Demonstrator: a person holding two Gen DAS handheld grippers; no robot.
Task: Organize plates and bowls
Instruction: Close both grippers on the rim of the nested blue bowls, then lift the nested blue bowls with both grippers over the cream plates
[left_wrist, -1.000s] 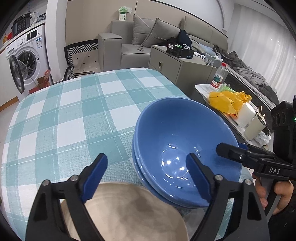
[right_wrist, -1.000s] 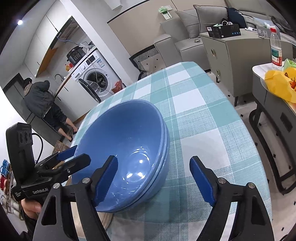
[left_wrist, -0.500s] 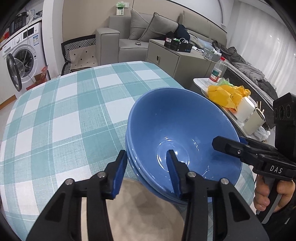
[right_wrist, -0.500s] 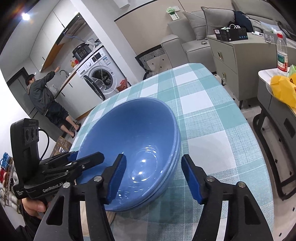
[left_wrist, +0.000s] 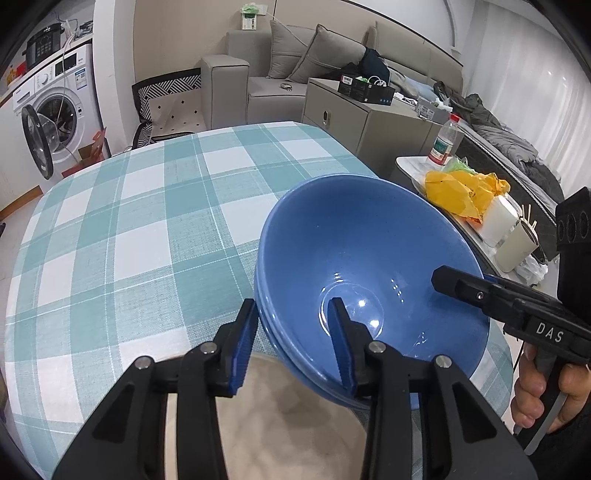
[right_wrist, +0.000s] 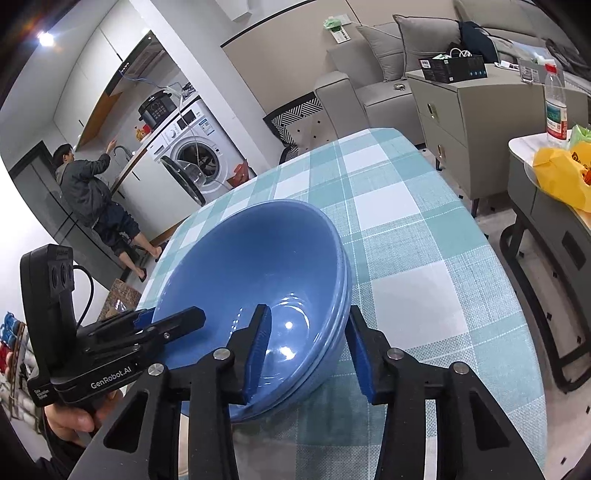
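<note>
A nested stack of blue bowls (left_wrist: 362, 251) (right_wrist: 258, 266) sits on the teal checked table (left_wrist: 129, 240), leaning over a beige plate (left_wrist: 280, 424) at the near edge. My left gripper (left_wrist: 291, 314) straddles the stack's left rim, one pad inside the top bowl and one against the outer wall. Its jaws are closing on that rim. My right gripper (right_wrist: 309, 317) straddles the opposite rim the same way, also closing, with the bowl wall between its pads. A hand (left_wrist: 535, 387) holds the right gripper's handle.
To the right, a low side table carries a yellow bag (left_wrist: 465, 188), cups and a bottle (left_wrist: 443, 142). A grey cabinet (right_wrist: 465, 122) and sofa stand behind. A person (right_wrist: 88, 192) stands by the washing machine (right_wrist: 195, 158). The checked cloth stretches behind and left of the bowls.
Both grippers went from wide open to closed in around the bowl stack's rims. Neither hand has shifted, and the bowls stay where they were.
</note>
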